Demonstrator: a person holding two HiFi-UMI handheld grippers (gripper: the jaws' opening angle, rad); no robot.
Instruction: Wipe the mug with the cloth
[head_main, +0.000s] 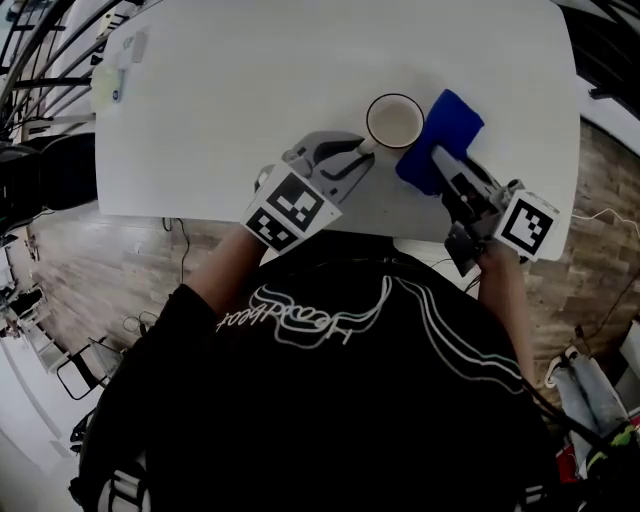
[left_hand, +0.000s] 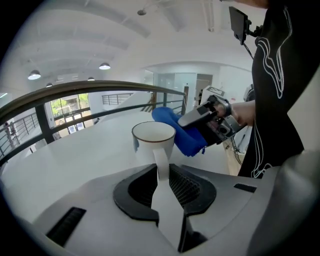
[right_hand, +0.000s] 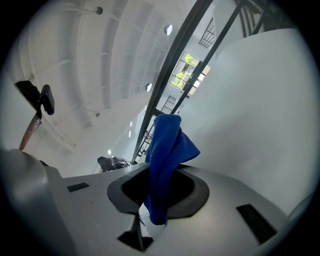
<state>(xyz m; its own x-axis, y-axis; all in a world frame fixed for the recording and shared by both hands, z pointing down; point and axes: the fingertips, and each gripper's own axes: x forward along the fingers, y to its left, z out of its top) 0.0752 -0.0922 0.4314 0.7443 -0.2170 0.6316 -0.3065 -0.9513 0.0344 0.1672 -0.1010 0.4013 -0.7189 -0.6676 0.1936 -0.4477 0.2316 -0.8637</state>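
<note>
While the white tabletop (head_main: 250, 100) carries everything, the left gripper (head_main: 360, 150) has its jaws clamped on the handle of the upright mug (head_main: 394, 121), and the right gripper (head_main: 438, 160) pinches the blue cloth (head_main: 445, 130) in its jaws, right against the mug's side. Looks like wiping's just starting; next it needs rubbing round the wall.

Place: a bright, open indoor work space, most like a lab or a recording studio.
Table: a plain white table (head_main: 300, 80) stands alone on a wood-pattern floor (head_main: 90, 250).
Building: high white ceiling with round lights (left_hand: 104, 66), a dark metal railing (left_hand: 75, 92), large windows (left_hand: 65, 107) with greenery outside.
Gear: black stands (head_main: 30, 50) left of the table, loose cables (head_main: 600, 215) on the floor, a small mounted screen (left_hand: 239, 22).
Tools: the left gripper (head_main: 358, 148) and right gripper (head_main: 438, 157) each carry a cube with square markers.
</note>
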